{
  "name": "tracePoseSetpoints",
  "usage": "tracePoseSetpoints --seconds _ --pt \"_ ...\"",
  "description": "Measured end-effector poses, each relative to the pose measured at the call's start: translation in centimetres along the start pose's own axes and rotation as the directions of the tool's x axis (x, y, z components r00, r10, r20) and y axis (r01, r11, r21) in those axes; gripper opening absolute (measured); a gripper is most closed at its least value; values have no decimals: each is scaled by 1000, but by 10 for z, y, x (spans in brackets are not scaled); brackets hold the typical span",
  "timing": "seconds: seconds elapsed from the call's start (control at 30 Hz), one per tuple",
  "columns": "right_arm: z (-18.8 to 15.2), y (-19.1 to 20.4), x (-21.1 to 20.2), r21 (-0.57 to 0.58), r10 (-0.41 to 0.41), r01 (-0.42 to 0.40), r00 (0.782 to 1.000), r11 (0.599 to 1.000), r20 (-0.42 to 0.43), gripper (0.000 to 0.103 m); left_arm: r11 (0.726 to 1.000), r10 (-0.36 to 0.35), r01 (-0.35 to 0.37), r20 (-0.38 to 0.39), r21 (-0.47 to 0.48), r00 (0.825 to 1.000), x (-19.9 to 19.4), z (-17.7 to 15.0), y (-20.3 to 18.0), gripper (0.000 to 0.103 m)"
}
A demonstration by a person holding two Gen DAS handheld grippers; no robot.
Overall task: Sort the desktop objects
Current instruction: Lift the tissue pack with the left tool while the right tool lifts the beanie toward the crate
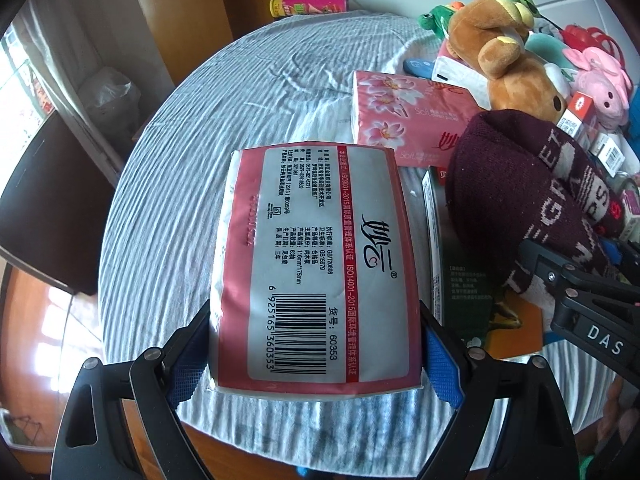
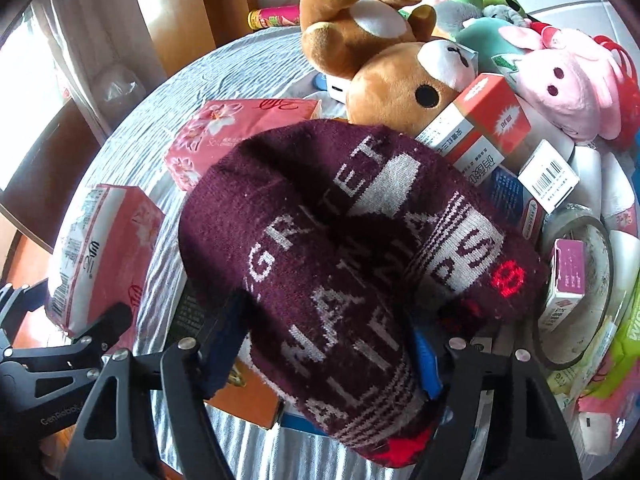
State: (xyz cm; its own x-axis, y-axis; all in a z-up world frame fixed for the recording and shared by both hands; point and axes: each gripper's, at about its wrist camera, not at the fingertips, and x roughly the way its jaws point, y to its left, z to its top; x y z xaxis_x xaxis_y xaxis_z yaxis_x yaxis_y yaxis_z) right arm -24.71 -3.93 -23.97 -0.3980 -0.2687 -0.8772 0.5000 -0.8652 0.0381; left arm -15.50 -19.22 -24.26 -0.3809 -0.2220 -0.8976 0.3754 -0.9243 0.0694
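My left gripper point(image 1: 314, 344) is shut on a pink tissue pack point(image 1: 316, 252), label and barcode up, held over the round table's near edge. The pack also shows at the left of the right wrist view point(image 2: 100, 248). My right gripper point(image 2: 328, 344) is shut on a maroon knit hat point(image 2: 352, 248) with white lettering, held above boxes. The hat also shows at the right of the left wrist view point(image 1: 520, 184). A second pink flowered tissue pack point(image 1: 408, 116) lies on the table beyond, also in the right wrist view point(image 2: 236, 128).
The round table has a striped blue-white cloth point(image 1: 240, 100). A brown plush bear point(image 2: 392, 60), pink plush pig point(image 2: 568, 84), other soft toys and several small boxes point(image 2: 488, 128) crowd the right side. A tape roll point(image 2: 580, 280) lies right. A pink can point(image 1: 308, 4) lies far back.
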Motion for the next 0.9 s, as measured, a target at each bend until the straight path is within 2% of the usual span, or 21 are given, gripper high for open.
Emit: tracePoseSetpoints --seconds 0.07,0.13,0.2,0.27,0.3,0.33,0.43,0.67,0.9 --pt "1 -1 3 11 -6 6 1000 1000 -2 75 1000 -3 3 2 -4 1000 2 1 -1 91" --pt "1 -3 7 22 -17 17 1000 1000 -8 96 1000 -9 9 13 1 1000 2 1 -3 91" --pt "2 -6 12 30 -18 18 1000 999 -16 101 1000 -8 8 22 8 1000 2 3 -4 91" --pt "1 -4 9 17 -31 31 1000 999 3 92 1000 -6 6 27 9 1000 3 3 -5 91" --pt "2 1 5 -5 -41 41 999 999 23 63 1000 -7 7 28 8 1000 2 4 -4 91" --pt "2 7 0 -27 -52 53 998 998 45 43 1000 -9 9 31 8 999 1 4 -4 91" --pt "4 19 -9 -72 -87 92 994 993 68 27 1000 -12 11 52 7 999 -8 8 -2 91" --pt "22 26 -57 -82 -101 119 976 990 193 22 999 -40 39 146 9 989 -45 25 0 91" --pt "48 29 -108 -62 -167 195 937 979 306 22 997 -78 74 258 26 963 -95 44 4 91"
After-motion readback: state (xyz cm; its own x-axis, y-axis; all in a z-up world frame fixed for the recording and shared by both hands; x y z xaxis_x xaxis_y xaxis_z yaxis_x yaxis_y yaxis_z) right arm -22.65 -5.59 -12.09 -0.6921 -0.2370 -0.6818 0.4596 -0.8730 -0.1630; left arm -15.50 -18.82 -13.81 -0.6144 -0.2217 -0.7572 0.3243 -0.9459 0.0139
